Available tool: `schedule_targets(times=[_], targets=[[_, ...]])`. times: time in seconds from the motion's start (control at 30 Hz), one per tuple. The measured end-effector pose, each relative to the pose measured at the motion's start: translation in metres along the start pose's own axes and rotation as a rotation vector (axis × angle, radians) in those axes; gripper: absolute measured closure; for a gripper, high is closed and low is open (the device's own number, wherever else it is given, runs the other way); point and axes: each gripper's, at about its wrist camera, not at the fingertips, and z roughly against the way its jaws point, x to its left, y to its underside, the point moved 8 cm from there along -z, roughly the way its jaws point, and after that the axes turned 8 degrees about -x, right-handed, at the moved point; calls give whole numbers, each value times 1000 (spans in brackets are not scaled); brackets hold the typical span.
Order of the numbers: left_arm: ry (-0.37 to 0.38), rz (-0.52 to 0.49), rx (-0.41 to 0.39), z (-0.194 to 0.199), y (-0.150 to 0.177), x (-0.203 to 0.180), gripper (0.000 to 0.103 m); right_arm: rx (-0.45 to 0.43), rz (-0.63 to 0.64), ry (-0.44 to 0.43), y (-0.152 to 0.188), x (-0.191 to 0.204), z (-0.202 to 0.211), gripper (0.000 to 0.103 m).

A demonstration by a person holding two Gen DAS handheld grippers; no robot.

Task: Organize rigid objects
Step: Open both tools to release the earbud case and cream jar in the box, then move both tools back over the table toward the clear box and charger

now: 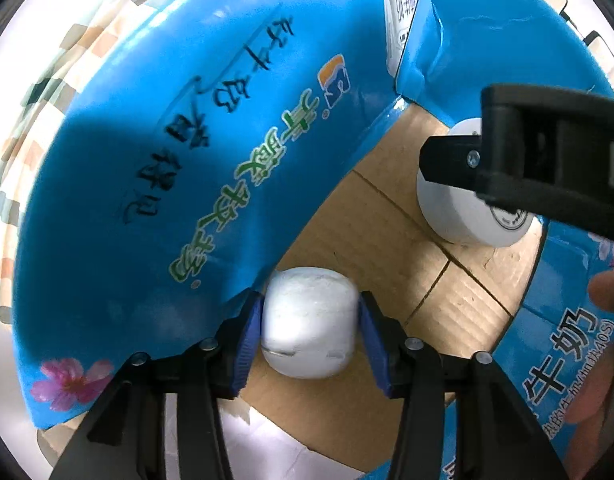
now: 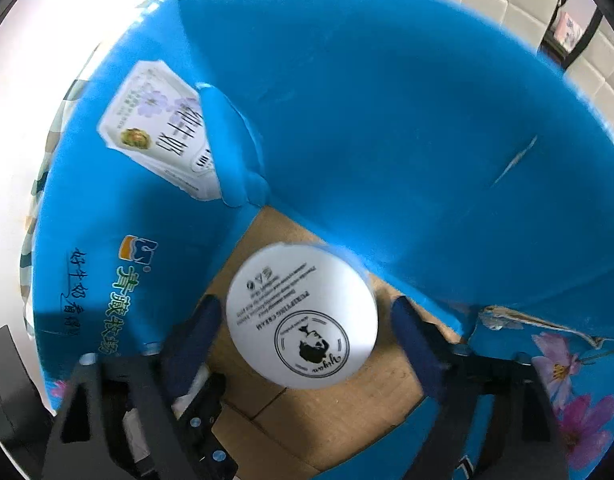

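The white cream jar (image 2: 303,316) sits on the blue carton's (image 2: 387,120) cardboard floor, between the right gripper's (image 2: 303,332) spread pads, apparently released. Lift straight up, clear of the flaps. The left view alone shows the left gripper (image 1: 309,324) loosely bracketing a white lump (image 1: 309,322).

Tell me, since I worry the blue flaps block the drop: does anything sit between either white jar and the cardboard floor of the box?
Nothing visible does. The small white jar between the left gripper's pads and the flat white jar between the right gripper's open pads both appear to be down on the box floor, clear of the blue flaps.
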Motion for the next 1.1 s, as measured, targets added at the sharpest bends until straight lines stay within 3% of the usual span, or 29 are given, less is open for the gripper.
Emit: schedule_targets(times=[0.07,0.13,0.2,0.57,0.9,1.1], targets=[[1,5,-15,8,-1,0,38,-3,9,-4,0,6,6,12],[0,9,-29,17,-2,1,12,-6,9,-11,1,10,13,11],[7,6,-45,28,-2,0,4,-15,10,-15,2,12,20,11],[-10,-4,-155,98,7,14,3,-64,52,14,20,8,92,5],[0,-45,-235,153,33,30,4,-135,64,-4,69,1,159,5],[17,-107,-291,191,56,10,4,-195,45,-28,101,-5,198,5]])
